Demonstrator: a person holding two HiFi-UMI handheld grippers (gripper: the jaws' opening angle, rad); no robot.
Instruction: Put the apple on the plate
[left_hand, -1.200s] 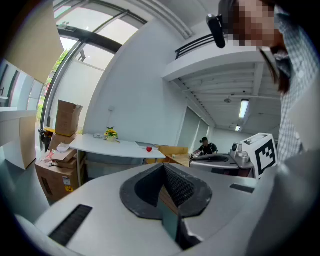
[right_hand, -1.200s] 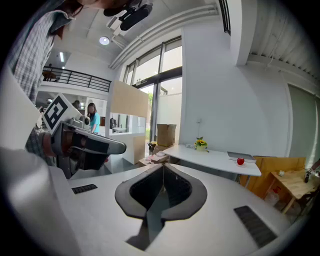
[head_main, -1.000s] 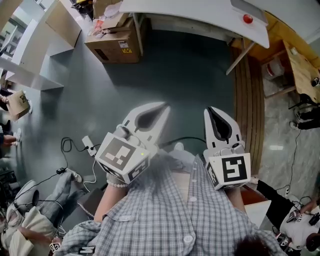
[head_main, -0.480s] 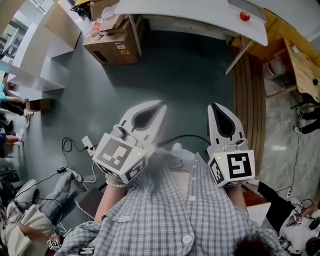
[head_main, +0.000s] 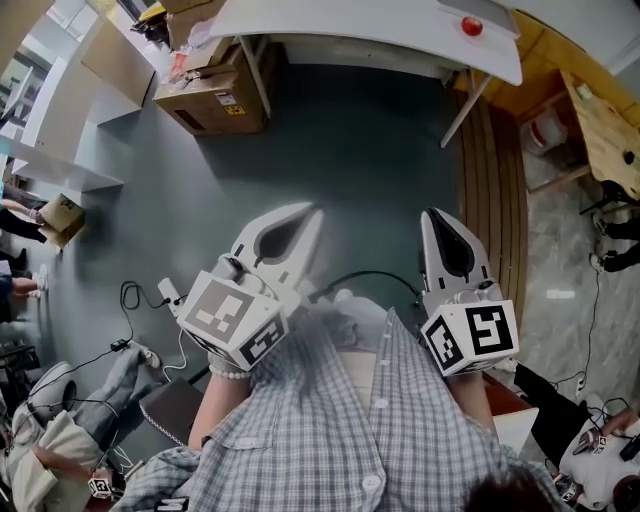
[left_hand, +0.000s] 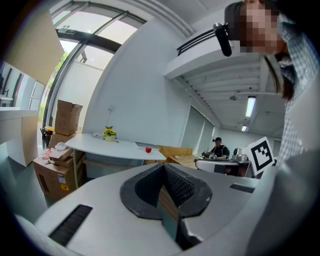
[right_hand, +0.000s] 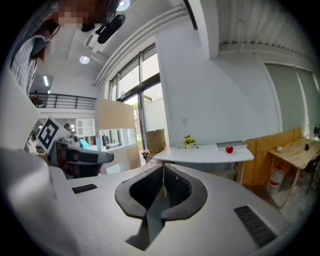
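Note:
A small red apple rests on a white table at the far end of the room, beside a flat grey slab. Both gripper views show the apple far ahead. I cannot make out a plate in any view. My left gripper and right gripper are held close to the person's chest, over the dark floor and far from the table. The jaws of the left gripper meet at the tip with nothing between them, and so do those of the right gripper.
Cardboard boxes stand by the table's left leg. A pot of yellow flowers sits on the table. A wooden desk and wooden panelling are at the right. Cables lie on the floor at the left, near a white counter.
The table and apple have slid slightly up and left in the head view. Both grippers stay shut and almost in place. A person carrying a box shows again at the left edge.

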